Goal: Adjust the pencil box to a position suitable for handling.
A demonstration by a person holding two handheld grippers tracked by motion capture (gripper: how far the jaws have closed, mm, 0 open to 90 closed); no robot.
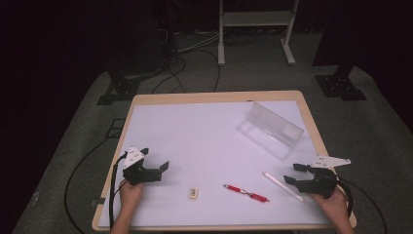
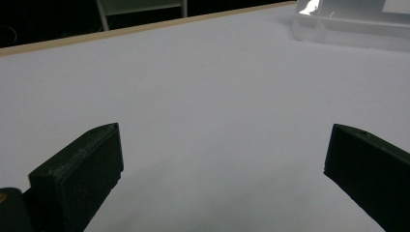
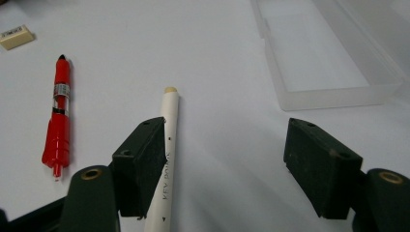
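A white pen [image 1: 283, 186] [image 3: 167, 159] lies on the white table top near the front right. A red pen [image 1: 246, 193] [image 3: 59, 118] lies to its left, and a small cream eraser [image 1: 194, 193] [image 3: 16, 37] lies further left. A clear plastic case [image 1: 270, 129] [image 3: 325, 63] [image 2: 353, 21] stands with its lid raised at the back right. My right gripper [image 1: 291, 174] [image 3: 232, 166] is open just above the table; the white pen runs beside its left jaw, not between the jaws. My left gripper [image 1: 155, 161] [image 2: 222, 164] is open at the front left over bare table.
The table [image 1: 195, 126] has a light wooden rim. Beyond its far edge are a white metal stand [image 1: 255, 29], dark stand bases and cables on a grey floor. Black cables trail from both grippers off the front edge.
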